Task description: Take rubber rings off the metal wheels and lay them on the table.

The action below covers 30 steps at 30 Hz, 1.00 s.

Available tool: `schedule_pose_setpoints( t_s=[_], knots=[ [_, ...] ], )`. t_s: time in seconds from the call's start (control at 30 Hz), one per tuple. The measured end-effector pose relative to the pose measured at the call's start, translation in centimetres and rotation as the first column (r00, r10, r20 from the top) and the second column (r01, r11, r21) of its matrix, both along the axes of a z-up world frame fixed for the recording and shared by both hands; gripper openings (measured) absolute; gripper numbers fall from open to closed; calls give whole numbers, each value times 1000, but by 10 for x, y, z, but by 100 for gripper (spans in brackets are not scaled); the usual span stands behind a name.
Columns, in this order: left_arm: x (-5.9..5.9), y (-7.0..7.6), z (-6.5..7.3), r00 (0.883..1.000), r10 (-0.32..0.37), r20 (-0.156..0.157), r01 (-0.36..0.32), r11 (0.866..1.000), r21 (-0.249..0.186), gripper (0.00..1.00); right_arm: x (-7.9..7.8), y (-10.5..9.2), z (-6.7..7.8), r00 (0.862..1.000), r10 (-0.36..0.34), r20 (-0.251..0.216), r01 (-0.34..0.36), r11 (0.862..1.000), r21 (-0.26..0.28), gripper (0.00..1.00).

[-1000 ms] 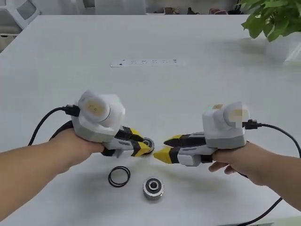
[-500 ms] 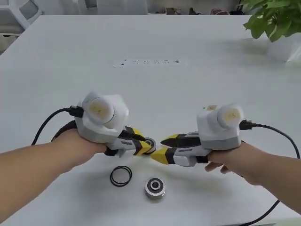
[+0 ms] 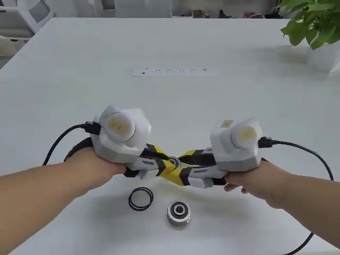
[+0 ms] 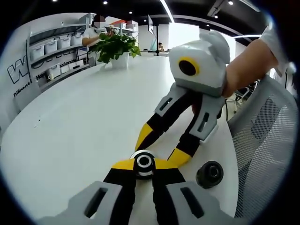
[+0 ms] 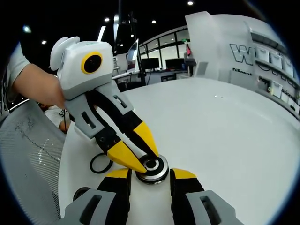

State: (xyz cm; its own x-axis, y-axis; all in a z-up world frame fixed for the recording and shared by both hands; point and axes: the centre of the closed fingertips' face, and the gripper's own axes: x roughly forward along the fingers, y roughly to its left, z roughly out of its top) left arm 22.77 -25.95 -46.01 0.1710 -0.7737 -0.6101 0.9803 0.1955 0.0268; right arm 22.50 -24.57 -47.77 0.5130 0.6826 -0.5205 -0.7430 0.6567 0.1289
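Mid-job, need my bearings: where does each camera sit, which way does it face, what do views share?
Head view: on the headset, looking down at the table; both forearms, left claw and right claw show.
Left gripper view: rides the left claw, facing the right claw across the held metal wheel; own jaws below.
Right gripper view: rides the right claw, facing the left claw; own open jaws flank that wheel.
Shared: all three show that wheel; head and right gripper views, the rubber rings.

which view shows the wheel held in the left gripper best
The right gripper view: the held wheel faces the camera, hub and metal rim clear, between the left gripper's tips. The left gripper view shows it smaller, pinched in that gripper's jaws. The head view shows a sliver amid yellow tips.
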Motion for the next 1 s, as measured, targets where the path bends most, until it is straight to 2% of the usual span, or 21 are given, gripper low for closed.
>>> schedule_pose_setpoints(
  t_s=[0.1,0.47,1.0],
  knots=[
    [0,0,0,1000,1,0,-1,1000,0,7,1,1,-1,1000,9,20,-8,1000,-21,29],
    [0,1,-1,1000,3,2,-3,1000,-4,7,0,-4,1,999,26,39,-24,998,-57,24],
    [0,1,-1,1000,14,1,-14,1000,-5,7,-6,-11,2,1000,-8,-6,8,1000,-11,19]
  ],
)
